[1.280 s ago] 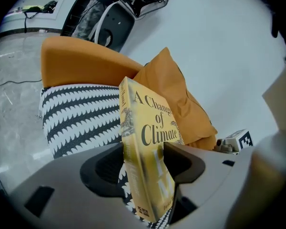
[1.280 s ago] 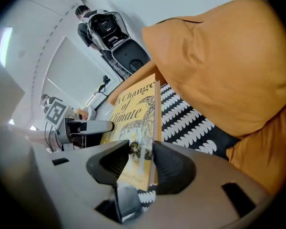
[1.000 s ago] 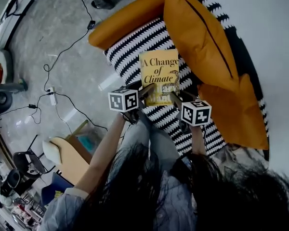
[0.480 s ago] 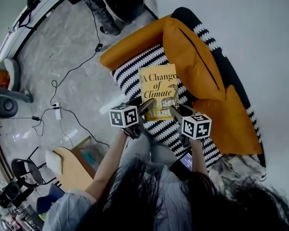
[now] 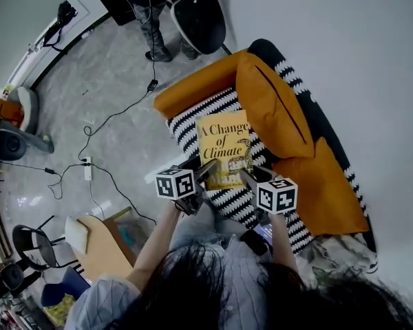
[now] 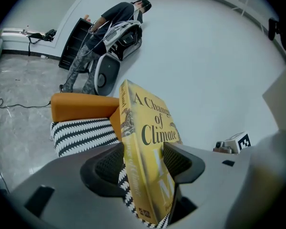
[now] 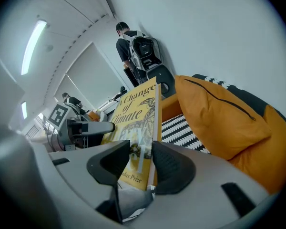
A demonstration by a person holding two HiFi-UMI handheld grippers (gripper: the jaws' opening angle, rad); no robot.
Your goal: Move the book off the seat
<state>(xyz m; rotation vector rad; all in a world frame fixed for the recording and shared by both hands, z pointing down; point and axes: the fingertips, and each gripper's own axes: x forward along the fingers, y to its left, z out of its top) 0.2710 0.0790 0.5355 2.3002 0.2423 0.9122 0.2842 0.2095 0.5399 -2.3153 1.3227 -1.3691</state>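
Observation:
A yellow book [image 5: 224, 148] titled "A Change of Climate" is held over the black-and-white striped seat [image 5: 193, 119] of an orange armchair. My left gripper [image 5: 208, 170] is shut on its near left corner by the spine. My right gripper [image 5: 248, 177] is shut on its near right corner. In the left gripper view the book [image 6: 148, 142] stands tilted between the left gripper's [image 6: 144, 163] pads, with the seat [image 6: 81, 132] behind. In the right gripper view the cover [image 7: 136, 111] sits between the right gripper's [image 7: 142, 161] pads. Whether the book's far edge touches the seat is hidden.
A big orange cushion [image 5: 272, 105] leans on the chair's back, just right of the book. A person [image 5: 150, 5] stands beside a white-backed chair [image 5: 196, 16] beyond the armchair. Cables [image 5: 103, 126] and a power strip [image 5: 88, 169] lie on the floor at left. A wooden seat [image 5: 100, 243] is near my left arm.
The head view has pulled back, so the armchair looks smaller and more of the room shows. Both grippers have stayed on the book's near corners.

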